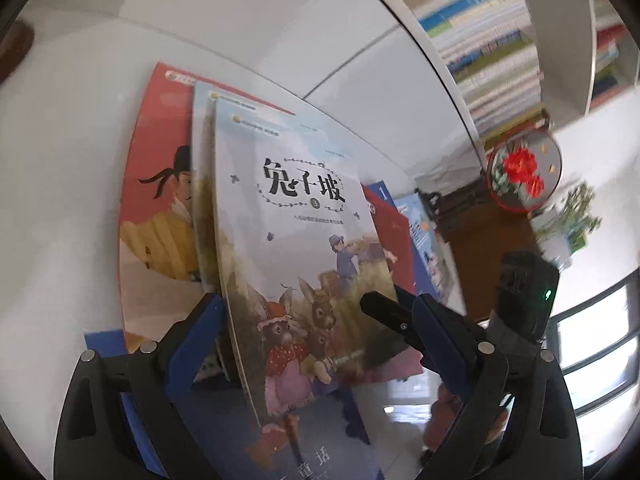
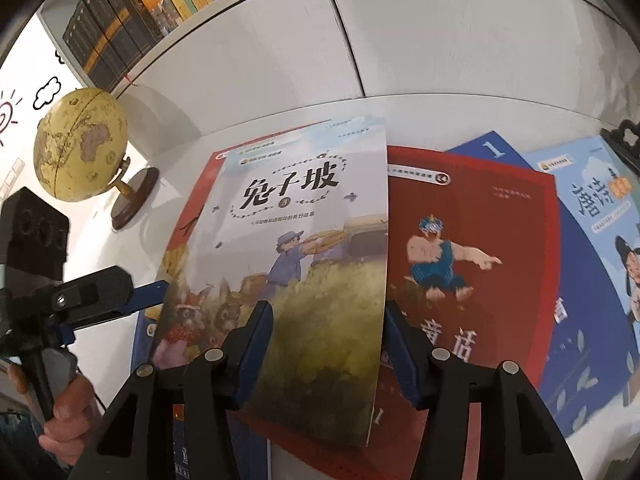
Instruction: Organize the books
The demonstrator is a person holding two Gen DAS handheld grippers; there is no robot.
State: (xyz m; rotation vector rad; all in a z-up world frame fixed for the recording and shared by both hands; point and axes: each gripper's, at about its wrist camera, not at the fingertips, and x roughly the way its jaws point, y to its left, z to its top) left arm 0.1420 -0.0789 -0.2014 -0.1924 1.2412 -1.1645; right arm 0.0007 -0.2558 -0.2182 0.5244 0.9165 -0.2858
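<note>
Above the white desk (image 2: 168, 96), the rabbit picture book (image 2: 304, 248) is tilted over a spread of other books (image 2: 472, 248), both the left gripper (image 1: 316, 320) and right gripper (image 2: 326, 328) clamped on its lower edge.

Pale rabbit-cover book (image 2: 308, 240) atop stack at desk (image 2: 440, 116) centre; red book w/ pointing figure (image 2: 472, 248) to its right, light-blue book (image 2: 592, 260) nr right edge; yellow globe on wooden stand (image 2: 80, 144) nr left edge.
</note>
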